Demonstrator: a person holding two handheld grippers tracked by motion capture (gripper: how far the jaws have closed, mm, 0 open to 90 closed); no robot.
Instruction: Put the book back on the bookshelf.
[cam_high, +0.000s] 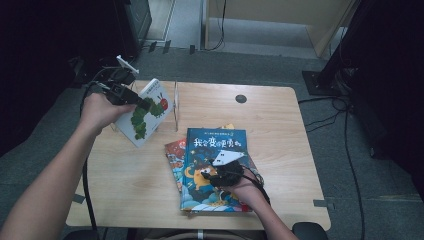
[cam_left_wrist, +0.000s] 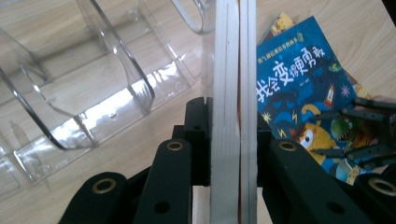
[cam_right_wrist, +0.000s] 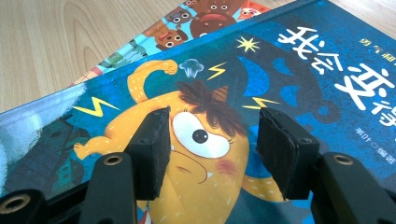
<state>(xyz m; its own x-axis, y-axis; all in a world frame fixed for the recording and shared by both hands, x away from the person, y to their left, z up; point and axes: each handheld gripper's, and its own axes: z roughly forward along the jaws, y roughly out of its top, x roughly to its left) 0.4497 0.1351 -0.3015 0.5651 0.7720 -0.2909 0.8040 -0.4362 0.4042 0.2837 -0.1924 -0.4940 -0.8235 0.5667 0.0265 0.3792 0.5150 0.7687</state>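
My left gripper (cam_high: 141, 103) is shut on a white picture book (cam_high: 152, 114) with a green caterpillar on its cover, held tilted above the table's far left. In the left gripper view the jaws clamp the white book's edge (cam_left_wrist: 229, 56) between them, with the left gripper (cam_left_wrist: 232, 122) just beside a clear plastic book stand (cam_left_wrist: 93, 84). My right gripper (cam_high: 223, 170) rests over a blue picture book (cam_high: 216, 145) on top of a stack near the front. In the right gripper view the right gripper (cam_right_wrist: 212, 135) stands open over the blue cover (cam_right_wrist: 303, 70), nothing between its pads.
The clear stand (cam_high: 175, 106) stands upright at the back left of the wooden table (cam_high: 280, 130). Under the blue book lie other books, one with a red-orange cover (cam_high: 174, 152) sticking out to the left. A cable port (cam_high: 241, 99) sits near the far edge.
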